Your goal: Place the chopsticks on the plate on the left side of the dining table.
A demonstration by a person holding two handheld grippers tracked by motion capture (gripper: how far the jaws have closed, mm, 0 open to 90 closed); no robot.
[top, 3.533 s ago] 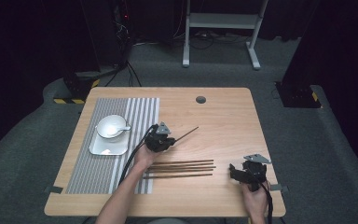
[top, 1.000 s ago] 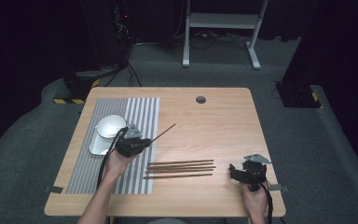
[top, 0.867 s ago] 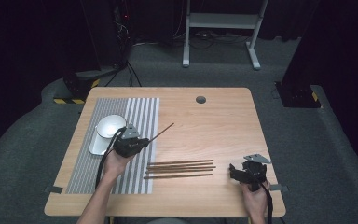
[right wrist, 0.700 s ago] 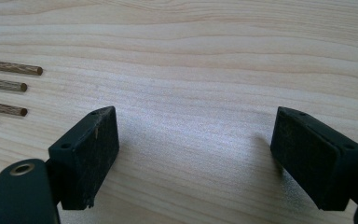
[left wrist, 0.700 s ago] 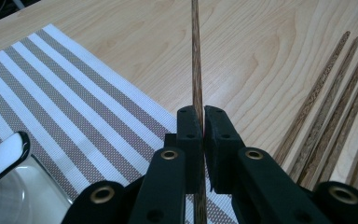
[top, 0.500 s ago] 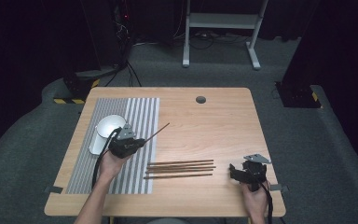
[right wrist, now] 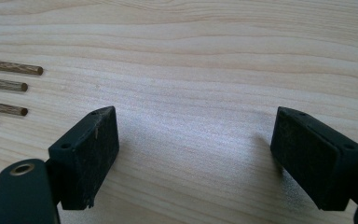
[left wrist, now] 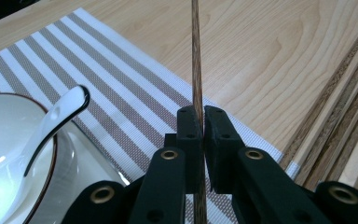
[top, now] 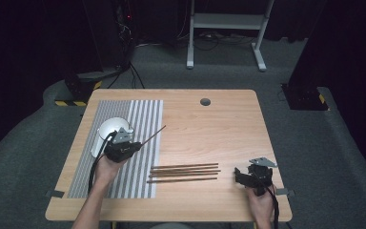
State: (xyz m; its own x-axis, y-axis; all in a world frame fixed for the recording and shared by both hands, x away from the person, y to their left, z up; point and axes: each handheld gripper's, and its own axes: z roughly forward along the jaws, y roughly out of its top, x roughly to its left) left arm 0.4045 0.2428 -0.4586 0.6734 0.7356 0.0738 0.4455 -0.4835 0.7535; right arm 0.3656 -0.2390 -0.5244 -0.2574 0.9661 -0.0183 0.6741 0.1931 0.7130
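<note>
Leftward across the striped placemat (top: 124, 143) goes the left gripper (top: 132, 146) since the earlier frames, carrying its chopstick (top: 153, 135) with it, and it now hangs beside the bowl (top: 108, 131), while the right gripper (top: 253, 177) has kept its place. That chopstick is a thin, round, dark wooden stick with a visible grain; the left gripper's jaws are closed tight on its lower part, and its free end slants up and away toward the table's far right corner. In the left gripper view the stick (left wrist: 196, 70) runs straight up between the two black pads over the woven, grey-and-white striped mat (left wrist: 121, 93). Just to its left sits the glossy white bowl (left wrist: 9, 140) with a dark rim, a white ceramic spoon (left wrist: 58, 119) leaning out of it.

Four more chopsticks (top: 185, 172) lie flat and nearly parallel on the bare pale wood, near the table's near edge, their left tips reaching the mat's right border. Beyond their right tips, close to the near right corner, the right gripper stands with jaws wide apart and nothing between them. Smooth bare tabletop (top: 228, 124) stretches wide toward the far edge and its small round hole (top: 205, 101).
</note>
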